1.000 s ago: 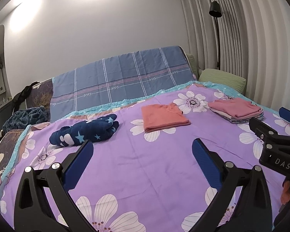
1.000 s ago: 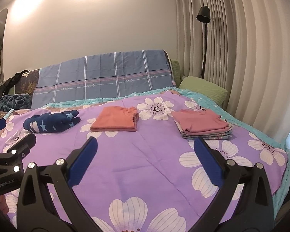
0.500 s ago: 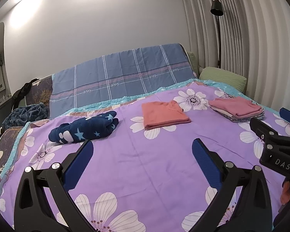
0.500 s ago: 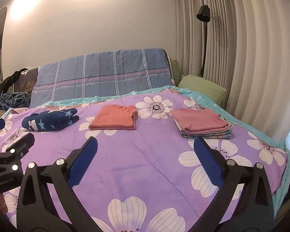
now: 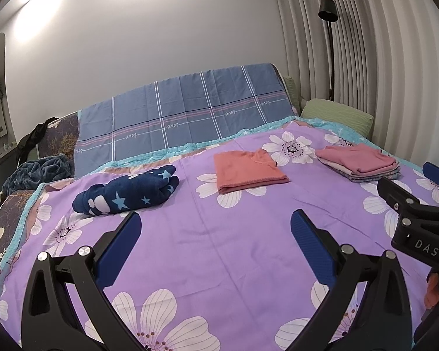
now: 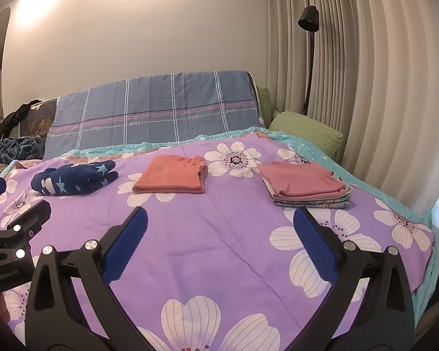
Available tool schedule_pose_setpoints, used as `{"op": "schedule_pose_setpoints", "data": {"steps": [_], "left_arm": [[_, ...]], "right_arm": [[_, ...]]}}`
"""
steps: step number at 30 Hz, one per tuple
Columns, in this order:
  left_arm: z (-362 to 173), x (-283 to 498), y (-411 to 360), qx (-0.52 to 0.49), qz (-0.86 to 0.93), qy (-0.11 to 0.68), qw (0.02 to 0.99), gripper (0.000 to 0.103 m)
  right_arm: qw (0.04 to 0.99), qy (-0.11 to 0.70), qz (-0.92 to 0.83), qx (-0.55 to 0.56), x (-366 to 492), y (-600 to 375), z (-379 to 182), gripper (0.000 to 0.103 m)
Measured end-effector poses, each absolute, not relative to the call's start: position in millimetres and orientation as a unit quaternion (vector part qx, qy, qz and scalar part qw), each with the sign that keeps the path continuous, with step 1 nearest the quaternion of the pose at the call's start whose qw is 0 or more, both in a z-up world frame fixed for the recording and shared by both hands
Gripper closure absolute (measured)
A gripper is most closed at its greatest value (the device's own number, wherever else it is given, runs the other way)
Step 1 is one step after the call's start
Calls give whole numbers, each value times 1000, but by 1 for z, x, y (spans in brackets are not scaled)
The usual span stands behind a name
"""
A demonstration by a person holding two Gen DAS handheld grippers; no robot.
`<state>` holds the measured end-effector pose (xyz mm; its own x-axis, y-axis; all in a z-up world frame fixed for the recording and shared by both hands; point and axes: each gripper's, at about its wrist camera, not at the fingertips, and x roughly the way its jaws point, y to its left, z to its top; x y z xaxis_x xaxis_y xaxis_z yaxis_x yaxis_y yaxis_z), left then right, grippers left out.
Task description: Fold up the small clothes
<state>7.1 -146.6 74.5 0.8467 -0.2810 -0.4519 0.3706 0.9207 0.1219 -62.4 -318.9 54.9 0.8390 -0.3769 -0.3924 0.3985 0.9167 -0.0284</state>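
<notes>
Two hand-held grippers, left (image 5: 215,234) and right (image 6: 219,231), both spread wide, empty. Star-print garment (image 5: 125,194), unfolded, lies left of orange folded shirt (image 5: 248,172), long axis crosswise; left hand-held gripper nearer.

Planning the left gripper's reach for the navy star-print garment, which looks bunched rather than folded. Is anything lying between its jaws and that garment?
Nothing visible does. The left gripper is open, and only bare purple floral bedspread lies between it and the navy star-print garment. The folded orange garment sits apart, off to the right.
</notes>
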Motion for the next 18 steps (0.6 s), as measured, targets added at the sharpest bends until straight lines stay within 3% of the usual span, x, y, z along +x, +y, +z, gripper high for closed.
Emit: {"op": "schedule_pose_setpoints", "data": {"steps": [18], "left_arm": [[71,7,-145,103,-172,222,954,1]], "right_arm": [[958,200,-202,23,-62,-320,56,2]]}}
